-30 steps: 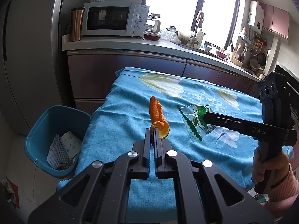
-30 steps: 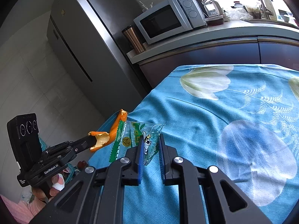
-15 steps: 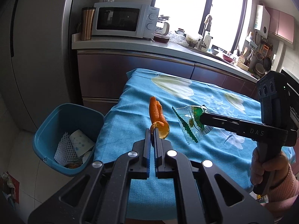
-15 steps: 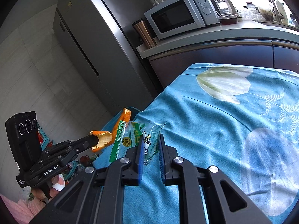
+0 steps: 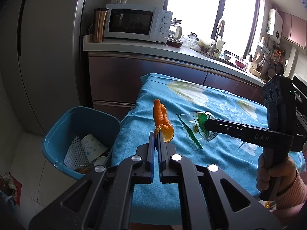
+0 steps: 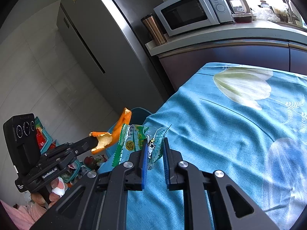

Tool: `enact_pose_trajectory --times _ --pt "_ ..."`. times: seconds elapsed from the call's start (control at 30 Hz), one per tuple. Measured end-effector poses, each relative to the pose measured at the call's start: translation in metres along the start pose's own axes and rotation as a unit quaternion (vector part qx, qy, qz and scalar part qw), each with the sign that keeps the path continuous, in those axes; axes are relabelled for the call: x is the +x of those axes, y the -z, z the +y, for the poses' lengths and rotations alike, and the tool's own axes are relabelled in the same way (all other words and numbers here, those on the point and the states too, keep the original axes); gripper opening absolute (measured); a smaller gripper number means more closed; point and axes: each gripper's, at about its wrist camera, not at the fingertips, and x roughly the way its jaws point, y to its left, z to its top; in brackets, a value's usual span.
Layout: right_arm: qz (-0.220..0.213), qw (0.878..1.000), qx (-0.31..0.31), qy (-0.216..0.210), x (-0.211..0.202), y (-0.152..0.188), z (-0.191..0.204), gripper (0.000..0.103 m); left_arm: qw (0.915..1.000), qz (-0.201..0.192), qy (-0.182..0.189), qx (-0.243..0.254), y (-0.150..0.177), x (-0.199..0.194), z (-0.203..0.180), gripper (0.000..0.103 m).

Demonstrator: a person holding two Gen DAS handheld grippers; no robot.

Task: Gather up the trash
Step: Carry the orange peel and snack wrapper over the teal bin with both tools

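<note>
Peel (image 5: 162,121), orange and curled, stands upright from the tips of the left gripper (image 5: 157,134), whose jaws are clenched on its lower end; it is carried above the left edge of the table, at about 12 o'clock of the gripper in the left wrist view. At 3 o'clock of the peel, a clear wrapper (image 5: 195,128) with green serrated edges and a cartoon print is pinched in the right gripper (image 6: 155,143), its jaws narrowed on the film; the small print on the wrapper cannot be read.

Bin (image 5: 57,134), blue plastic, stands on the floor just beside the table's left edge, at 8 o'clock of the peel. It holds a white foam fruit net (image 5: 73,153), a white paper cup (image 5: 93,147) lying on its side, and darker scraps at the bottom that cannot be told apart. Its mouth is uncovered, with free air between it and the raised peel.

Table (image 6: 230,134) is covered by a blue cloth printed with pale tulips; the cloth is bare ahead of both grippers. Beyond it run dark cabinets under a pale counter (image 5: 134,45) bearing a white microwave (image 5: 137,25) and a copper tumbler (image 5: 99,25). A steel refrigerator (image 5: 48,48) stands at 10 o'clock.

Legible writing: "DAS" on the right gripper's side, "GenRobot.AI" on the left gripper's body.
</note>
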Motion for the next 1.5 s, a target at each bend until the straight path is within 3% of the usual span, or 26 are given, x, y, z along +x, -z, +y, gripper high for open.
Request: enact_pose_trajectory --times 1.5 --pt "0.04 0.998 -0.046 -0.026 0.06 -0.021 0.044 0.013 0.9973 -0.014 -0.058 -0.042 -0.002 -0.01 0.055 0.003"
